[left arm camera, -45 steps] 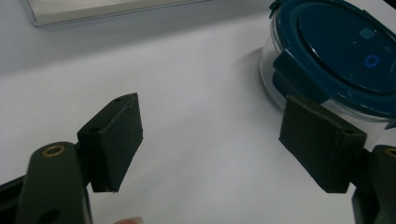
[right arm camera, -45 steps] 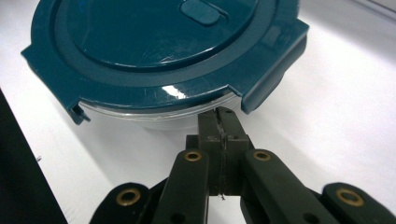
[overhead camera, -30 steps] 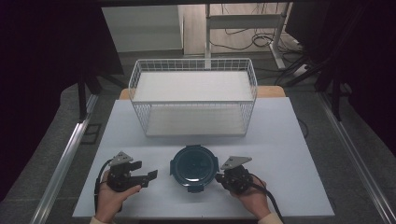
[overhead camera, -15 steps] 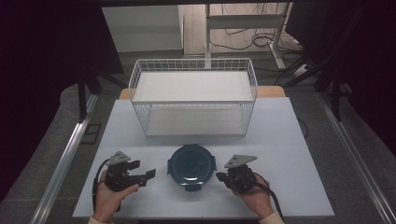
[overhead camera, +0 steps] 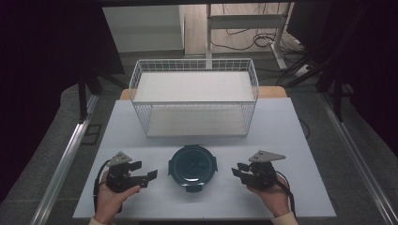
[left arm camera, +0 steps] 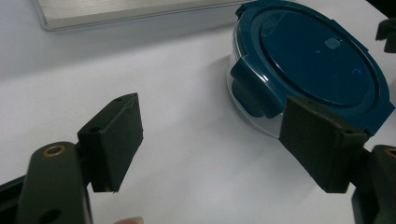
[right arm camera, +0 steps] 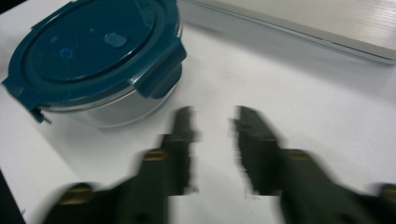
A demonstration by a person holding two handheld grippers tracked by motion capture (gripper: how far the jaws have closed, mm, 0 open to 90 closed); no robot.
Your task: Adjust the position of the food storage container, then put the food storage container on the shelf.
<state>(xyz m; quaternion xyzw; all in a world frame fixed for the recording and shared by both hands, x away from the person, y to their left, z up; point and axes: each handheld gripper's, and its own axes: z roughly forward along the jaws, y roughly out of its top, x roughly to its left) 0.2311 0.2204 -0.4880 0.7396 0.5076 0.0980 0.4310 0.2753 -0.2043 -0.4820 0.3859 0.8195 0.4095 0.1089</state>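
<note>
A round clear container with a dark teal clip-on lid (overhead camera: 192, 167) sits on the white table near its front edge, between the two grippers. My left gripper (overhead camera: 149, 176) lies to its left, jaws spread wide and empty; in the left gripper view the container (left arm camera: 310, 60) is at upper right, just beyond the left gripper (left arm camera: 215, 119). To the container's right is my right gripper (overhead camera: 236, 170), held in a hand. The right gripper view is blurred: the right gripper (right arm camera: 212, 123) shows a narrow gap with nothing in it, and the container (right arm camera: 100, 51) is at upper left.
A white wire basket (overhead camera: 195, 108) with a pale board inside stands behind the container at mid-table. The white table (overhead camera: 291, 140) has bare room at both sides. Dark floor, desk legs and cables lie beyond the far edge.
The left gripper has edged slightly toward the container. The right gripper has shifted a little to the right and is still moving. The container has stayed put.
</note>
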